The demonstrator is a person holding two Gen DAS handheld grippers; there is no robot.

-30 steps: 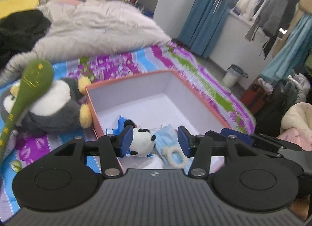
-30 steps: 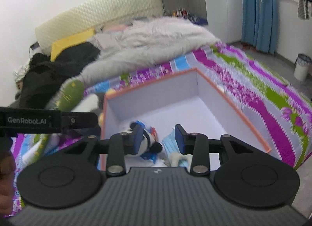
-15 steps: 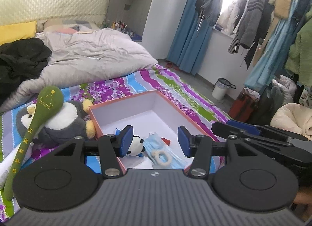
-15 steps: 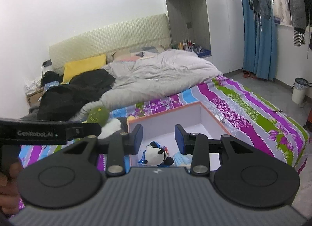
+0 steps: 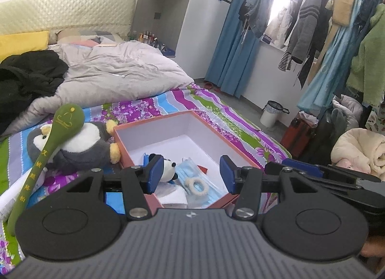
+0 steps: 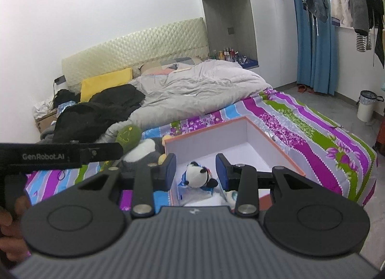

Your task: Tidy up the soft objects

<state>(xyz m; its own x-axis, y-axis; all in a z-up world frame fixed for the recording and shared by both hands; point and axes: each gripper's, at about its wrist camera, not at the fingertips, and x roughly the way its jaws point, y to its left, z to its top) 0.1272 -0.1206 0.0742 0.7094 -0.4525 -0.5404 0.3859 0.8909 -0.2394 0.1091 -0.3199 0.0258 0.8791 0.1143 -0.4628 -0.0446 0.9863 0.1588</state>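
An orange box with a white inside [image 5: 192, 120] [image 6: 252, 132] sits on the striped bedspread. In it lie a small panda plush [image 5: 168, 170] [image 6: 198, 177], a blue face mask [image 5: 192, 175] and a pale ring [image 5: 198, 186]. A grey penguin plush [image 5: 81, 149] [image 6: 146, 149] lies left of the box with a green soft mallet [image 5: 48, 153] [image 6: 128, 135] across it. My left gripper [image 5: 191, 174] is open and empty, held back above the box's near end. My right gripper [image 6: 196, 170] is open and empty, above the panda.
A grey duvet [image 5: 115, 74], black clothes [image 5: 28, 79] and a yellow pillow [image 6: 105, 83] cover the bed's far half. A white bin [image 5: 270, 114] stands on the floor by blue curtains [image 5: 231, 50]. Clothes hang at the right [image 5: 349, 50].
Both grippers have pulled up and back from the box, so the box and plush look smaller and more of the room shows. Both stayed open. The objects have not moved.
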